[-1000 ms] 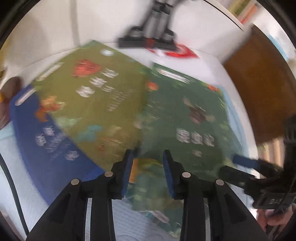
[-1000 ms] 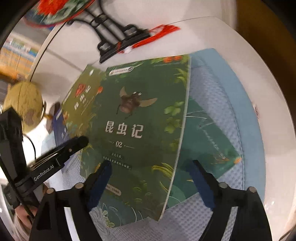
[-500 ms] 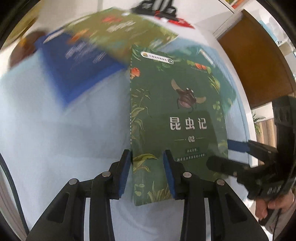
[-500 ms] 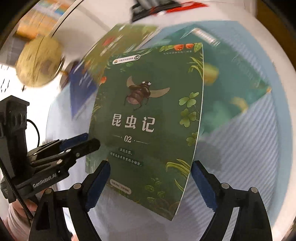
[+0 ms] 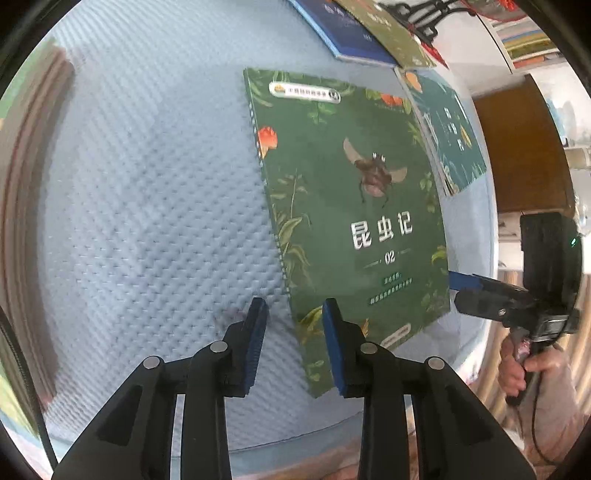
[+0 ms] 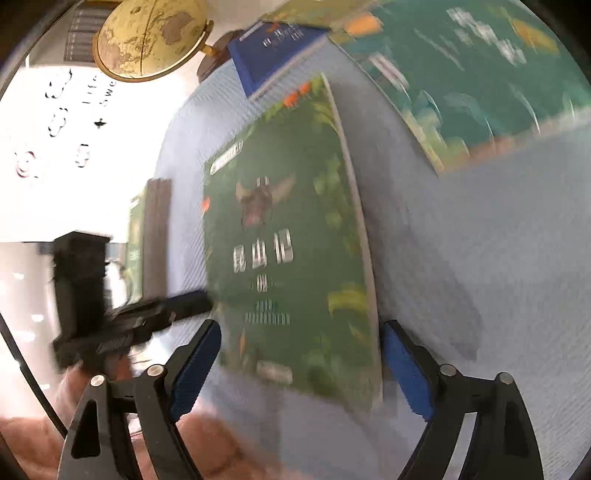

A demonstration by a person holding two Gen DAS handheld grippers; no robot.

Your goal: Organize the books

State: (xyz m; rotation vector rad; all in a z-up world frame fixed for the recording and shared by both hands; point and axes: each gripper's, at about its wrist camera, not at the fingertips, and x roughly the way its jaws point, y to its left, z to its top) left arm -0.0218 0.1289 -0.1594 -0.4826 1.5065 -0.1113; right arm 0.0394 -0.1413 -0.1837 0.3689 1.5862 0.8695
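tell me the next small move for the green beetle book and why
Probably settle the green beetle book flat on the bare blue mat beside it. Its near corner sits between the left gripper's pads, the right gripper's jaws are closing around its bottom edge, and open mat lies alongside.

Both wrist views look steeply down, sharing the green book (image 5: 354, 206).

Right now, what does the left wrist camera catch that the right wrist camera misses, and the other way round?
Only the left wrist view shows a black stand with red trim beyond the books.

Only the right wrist view shows a yellow globe.

Both show the green beetle book on the blue mat, a teal book, a blue book, and each other's gripper: the left gripper closing, the right gripper closing around the book's width.
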